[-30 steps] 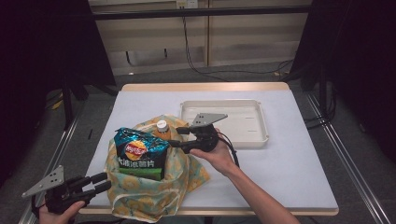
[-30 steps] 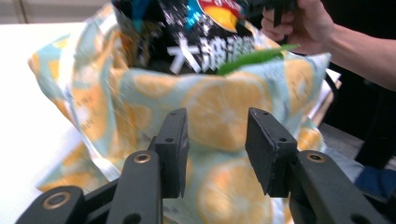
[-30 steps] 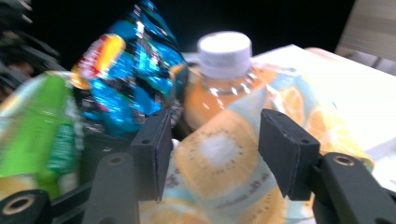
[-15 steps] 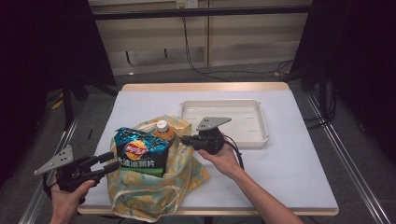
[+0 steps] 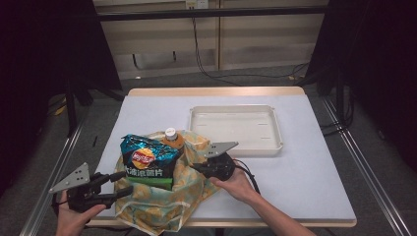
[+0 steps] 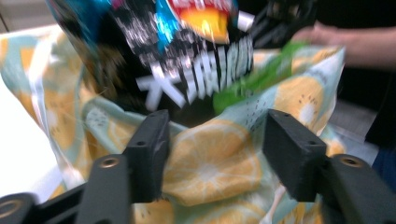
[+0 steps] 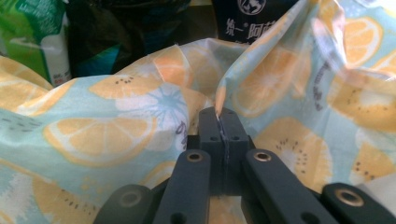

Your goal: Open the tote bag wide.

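Sitting at the near left part of the table [image 5: 305, 162], the fabric bag [image 5: 162, 201] with the orange-slice print reaches the near edge, and its lower fold hangs a little over that edge. To the right of the bag, the white surface is free up to the right edge, and the far left part is free too. The cream tray [image 5: 236, 147] stands beyond the bag, toward the far right, with its near rim just beside the bag's mouth.

The right gripper [image 7: 220, 122] has its jaws pressed together on a thin fold of the bag's rim; in the high view this gripper [image 5: 199, 167] is at the right side of the bag's opening. The left gripper [image 5: 118, 184] is at the left near corner of the table, just beside the bag; its jaws stand wide apart, and in the left gripper view the bag's cloth [image 6: 210, 163] is seen between them, but I cannot tell if they touch it.

The bag is crumpled and open at the top. A chips packet [image 5: 147, 160], blue and black with a green lower band, stands out from it, tilted. Behind it an orange bottle [image 5: 172, 137] with a white cap is upright in the bag.
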